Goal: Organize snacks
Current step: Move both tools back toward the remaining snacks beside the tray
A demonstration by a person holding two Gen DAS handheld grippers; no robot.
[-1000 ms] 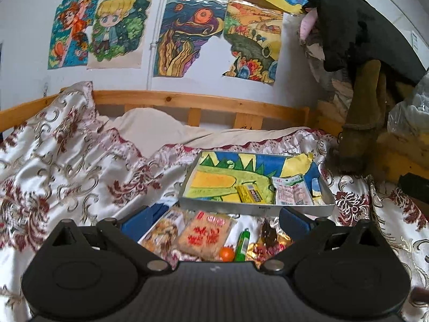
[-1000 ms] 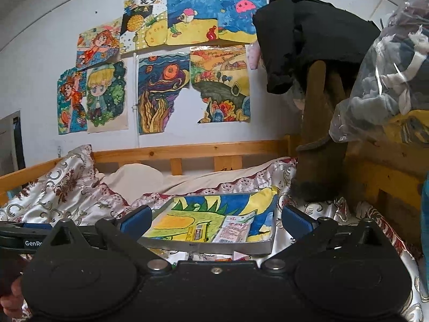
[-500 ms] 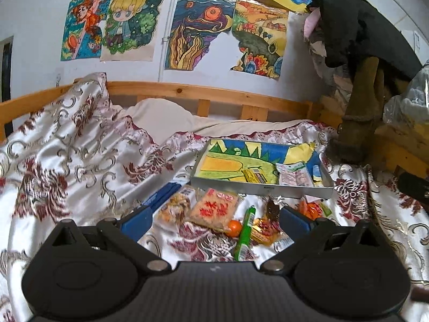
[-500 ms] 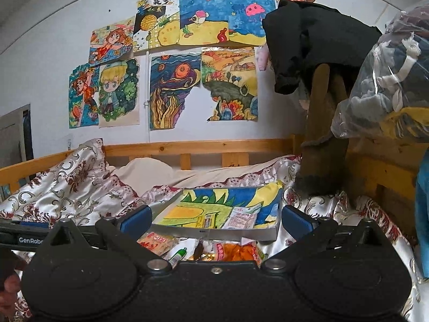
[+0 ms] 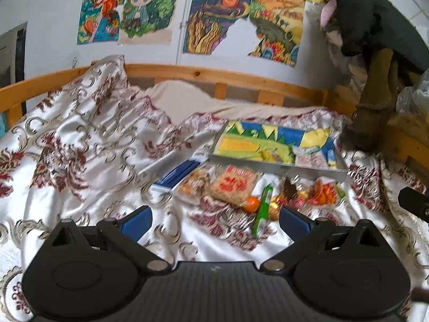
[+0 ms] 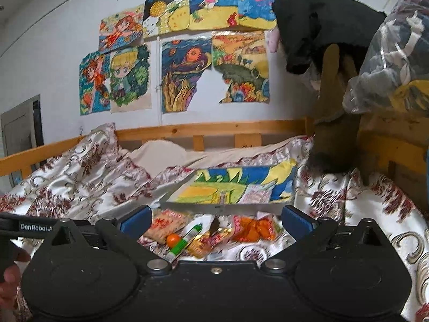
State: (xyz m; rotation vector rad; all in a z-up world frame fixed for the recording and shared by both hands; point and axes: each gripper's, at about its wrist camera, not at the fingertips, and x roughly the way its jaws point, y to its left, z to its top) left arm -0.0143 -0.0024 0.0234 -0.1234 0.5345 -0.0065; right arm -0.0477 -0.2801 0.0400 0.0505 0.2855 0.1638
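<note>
A shallow tray (image 5: 277, 164) (image 6: 222, 208) lined with a colourful drawing lies on the bed and holds a few flat packets. In front of it a row of snacks lies on the quilt: a red-printed cracker pack (image 5: 232, 183) (image 6: 166, 222), a small orange (image 5: 252, 204) (image 6: 173, 240), a green tube (image 5: 262, 209) (image 6: 185, 240), gold-wrapped sweets (image 5: 288, 196) and an orange snack bag (image 5: 323, 194) (image 6: 254, 228). My left gripper (image 5: 215, 221) is open, held back from the snacks. My right gripper (image 6: 215, 220) is open too, with the snacks seen between its fingers, apart from them.
A blue box (image 5: 177, 175) lies left of the snacks. The patterned quilt (image 5: 88, 145) covers the bed, with a wooden rail (image 5: 241, 79) behind. Dark clothes (image 6: 321, 26) and a plastic bag (image 6: 396, 53) hang at the right. A hand (image 6: 8, 287) holds the other gripper.
Both grippers have drawn back and risen from the tray, so the row of snacks now shows whole in front of them. Both stay open.
</note>
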